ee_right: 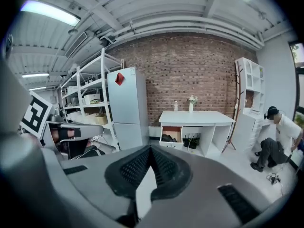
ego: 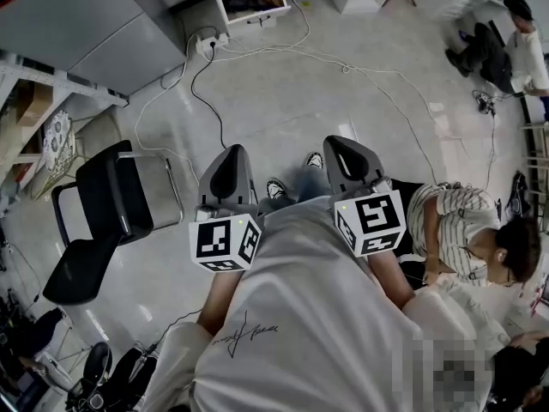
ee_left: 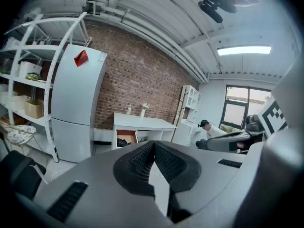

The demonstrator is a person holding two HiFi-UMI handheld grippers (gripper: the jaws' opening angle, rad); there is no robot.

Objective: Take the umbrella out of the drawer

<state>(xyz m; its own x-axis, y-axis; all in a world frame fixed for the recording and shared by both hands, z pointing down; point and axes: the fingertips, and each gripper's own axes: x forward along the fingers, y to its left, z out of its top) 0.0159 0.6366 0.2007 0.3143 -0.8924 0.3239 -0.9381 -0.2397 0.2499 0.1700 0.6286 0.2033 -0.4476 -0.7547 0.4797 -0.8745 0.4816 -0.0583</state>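
drawer [ee_right: 170, 146] contents dark, perhaps umbrella [ee_right: 168, 137], too small to tell

Lab, brick wall [ee_right: 190, 75], metal shelving [ee_right: 88, 87], floor cables [ego: 343, 63]

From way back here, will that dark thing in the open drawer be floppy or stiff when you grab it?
Probably floppy outside: the dark thing looks lumpy and crumpled in the drawer, like folded cloth. It likely won't roll, since it slumps instead of sitting round. It's too small from here to tell whether something stiff is inside.

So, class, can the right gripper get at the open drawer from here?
Probably not yet: the shut right gripper is far from the drawer; only floor and cables lie between.
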